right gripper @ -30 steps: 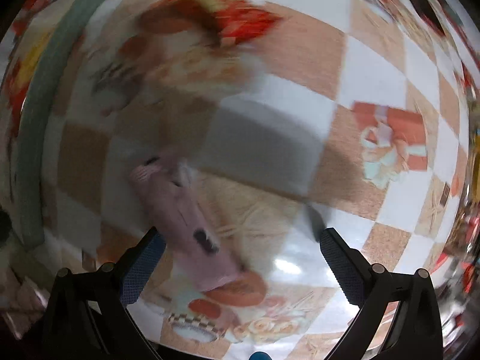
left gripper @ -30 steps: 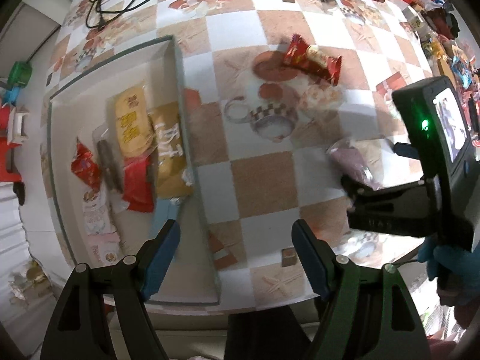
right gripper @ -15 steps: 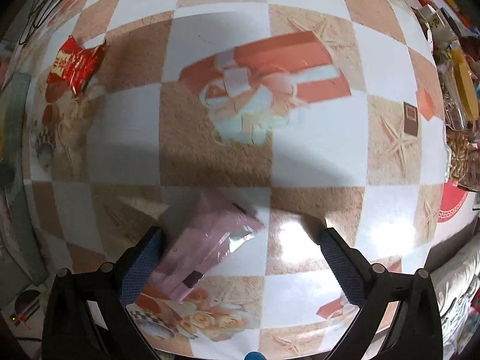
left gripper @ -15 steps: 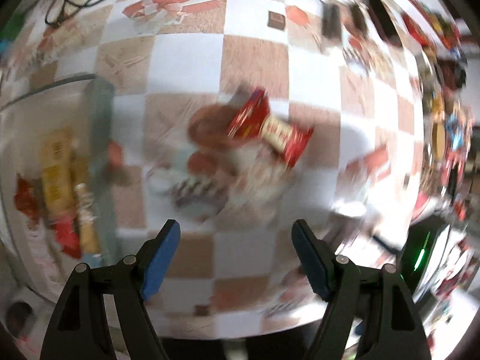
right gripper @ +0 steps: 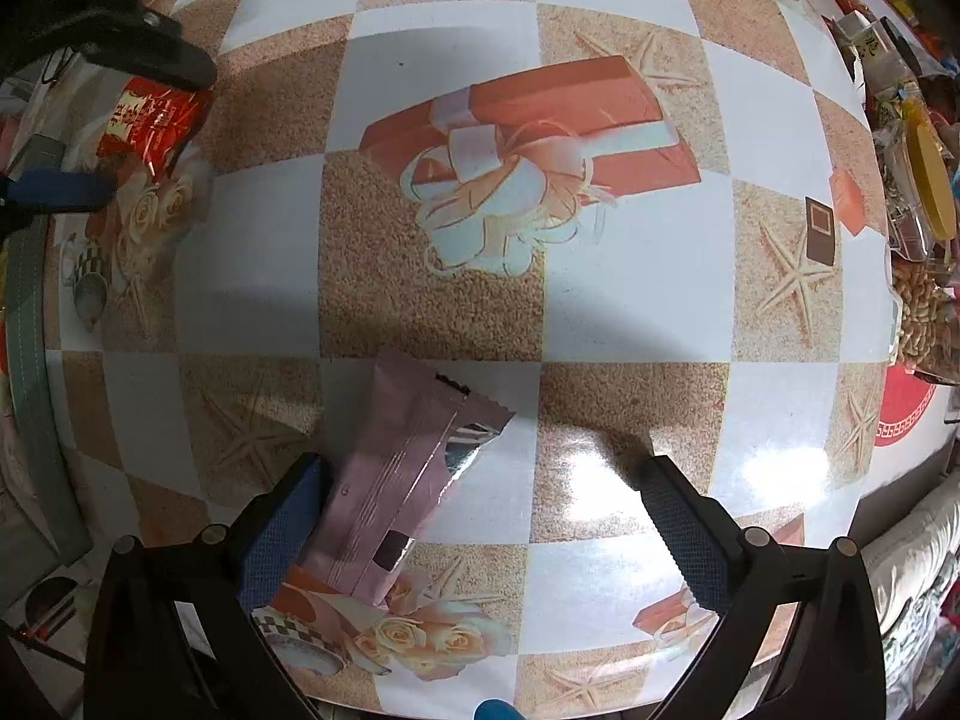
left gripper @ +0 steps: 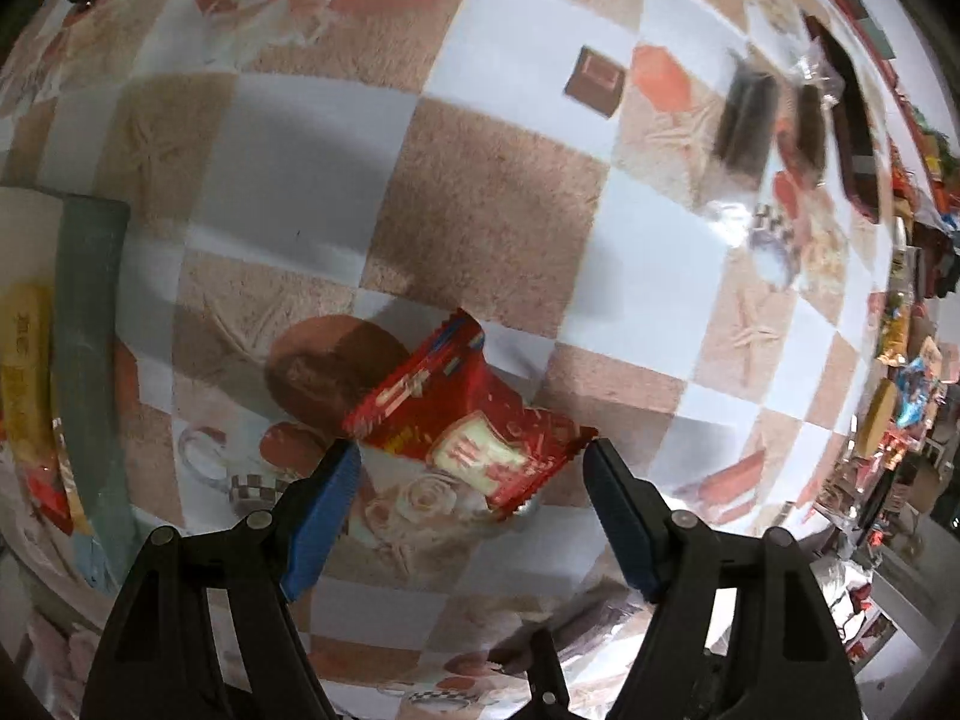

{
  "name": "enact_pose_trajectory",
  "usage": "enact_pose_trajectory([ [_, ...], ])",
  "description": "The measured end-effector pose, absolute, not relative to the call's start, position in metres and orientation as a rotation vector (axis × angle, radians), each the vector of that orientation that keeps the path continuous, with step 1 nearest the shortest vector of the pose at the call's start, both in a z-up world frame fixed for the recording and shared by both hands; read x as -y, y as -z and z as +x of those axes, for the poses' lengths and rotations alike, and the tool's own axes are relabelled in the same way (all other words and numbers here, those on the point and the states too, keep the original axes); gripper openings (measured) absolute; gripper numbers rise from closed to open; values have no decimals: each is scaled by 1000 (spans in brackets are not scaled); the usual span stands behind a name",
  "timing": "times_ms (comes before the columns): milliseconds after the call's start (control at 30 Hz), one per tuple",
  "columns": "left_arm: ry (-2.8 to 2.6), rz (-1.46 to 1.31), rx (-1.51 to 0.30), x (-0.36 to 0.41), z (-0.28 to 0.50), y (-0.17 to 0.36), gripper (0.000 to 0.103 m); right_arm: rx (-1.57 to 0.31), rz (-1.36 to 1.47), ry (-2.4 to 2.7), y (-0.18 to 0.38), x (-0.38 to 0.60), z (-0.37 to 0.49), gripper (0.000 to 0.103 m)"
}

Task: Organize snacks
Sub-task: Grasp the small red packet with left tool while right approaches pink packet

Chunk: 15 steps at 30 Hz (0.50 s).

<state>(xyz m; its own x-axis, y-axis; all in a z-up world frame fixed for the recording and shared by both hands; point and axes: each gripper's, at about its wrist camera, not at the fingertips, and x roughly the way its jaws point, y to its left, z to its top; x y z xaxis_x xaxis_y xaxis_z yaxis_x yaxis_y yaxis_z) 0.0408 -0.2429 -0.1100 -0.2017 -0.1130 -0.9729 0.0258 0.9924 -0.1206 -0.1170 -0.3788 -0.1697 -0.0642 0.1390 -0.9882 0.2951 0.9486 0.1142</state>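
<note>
Left gripper (left gripper: 471, 489): points down at the table, jaws wide apart, holding nothing. The blue pads (left gripper: 321, 516) stand on both sides of the red snack; no contact visible.
Red snack (left gripper: 474, 432): red foil packet w/ a cream picture on it, lying flat on the table between the left pads, tilted diagonal. In the right wrist view it shows far left (right gripper: 150, 120), partly under the left gripper's black finger.
Right gripper (right gripper: 480, 516): also points down, jaws wide, nothing gripped.
Pink snack (right gripper: 399, 480): long pink wrapper, silver at one end, flat on the table. It lies just beside the right gripper's left pad (right gripper: 279, 531), well apart from the right pad (touching the left pad or not, cannot tell).
Table (right gripper: 630, 300): glossy cloth w/ beige and white squares, printed starfish, gift box and roses.
Tray (left gripper: 90, 372): grey-green rim at the left edge of the left wrist view; yellow packet (left gripper: 24, 372) and other wrappers inside.
Far right: more snacks (right gripper: 918, 192) in a crowded pile at the table edge, too small to tell apart.
</note>
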Motion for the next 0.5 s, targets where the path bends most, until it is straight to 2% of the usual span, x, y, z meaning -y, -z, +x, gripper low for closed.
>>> enact_pose_trajectory([
  [33, 118, -52, -1750, 244, 40, 109, 80, -1638, 336, 132, 169, 379, -118, 103],
  [133, 117, 27, -1695, 252, 39, 104, 62, -1629, 335, 134, 163, 374, -122, 103],
  [300, 183, 191, -1625, 264, 35, 99, 23, -1620, 334, 136, 161, 373, -128, 103],
  [333, 207, 209, -1623, 265, 33, 99, 21, -1620, 334, 136, 161, 373, -127, 103],
  [367, 232, 221, -1626, 267, 30, 99, 15, -1619, 334, 137, 161, 373, -128, 103],
  [500, 303, 270, -1646, 262, -1, 101, 15, -1612, 333, 138, 158, 373, -131, 103],
])
